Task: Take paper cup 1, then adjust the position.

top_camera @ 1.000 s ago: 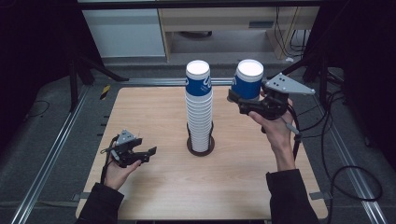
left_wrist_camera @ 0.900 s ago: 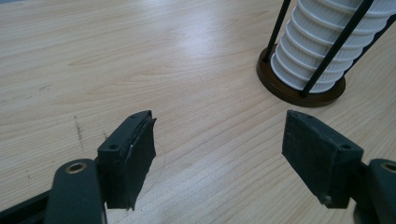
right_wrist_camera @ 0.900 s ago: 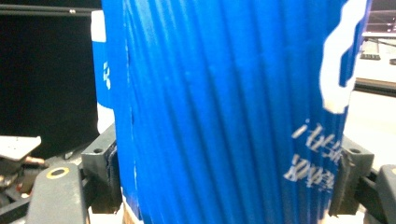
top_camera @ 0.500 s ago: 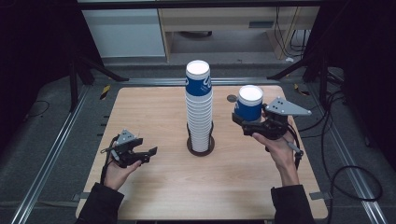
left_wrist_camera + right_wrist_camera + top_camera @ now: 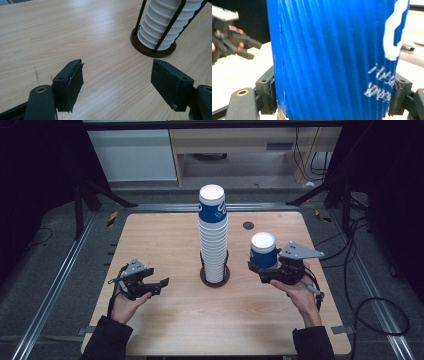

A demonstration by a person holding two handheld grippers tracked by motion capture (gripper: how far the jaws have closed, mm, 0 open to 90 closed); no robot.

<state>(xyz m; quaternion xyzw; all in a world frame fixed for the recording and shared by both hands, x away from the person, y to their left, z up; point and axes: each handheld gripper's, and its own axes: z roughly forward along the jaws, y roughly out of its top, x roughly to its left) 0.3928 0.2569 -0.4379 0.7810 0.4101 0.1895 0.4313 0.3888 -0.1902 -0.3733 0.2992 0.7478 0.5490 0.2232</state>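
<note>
A blue paper cup (image 5: pixel 263 251) with a white inside stands upright between the jaws of my right gripper (image 5: pixel 260 271), which is shut on its lower wall, just above the table to the right of the stack. In the right gripper view the cup (image 5: pixel 332 60) sits between both pads (image 5: pixel 268 92). A tall stack of cups (image 5: pixel 213 240), blue one on top, stands in a black wire holder (image 5: pixel 215 276) at the table's middle. My left gripper (image 5: pixel 159 286) hovers low at the front left, open; its jaws (image 5: pixel 117 72) have just closed a little, with nothing between them.
The wooden table (image 5: pixel 200 320) has a small dark hole (image 5: pixel 248 225) at the back right. The holder's brown base (image 5: pixel 150 50) lies ahead and right of the left jaws. Metal rails and cables run along both sides of the table.
My right gripper has come down with the blue cup, from level with the stack's top to just above the table. The left hand has stayed where it was.
</note>
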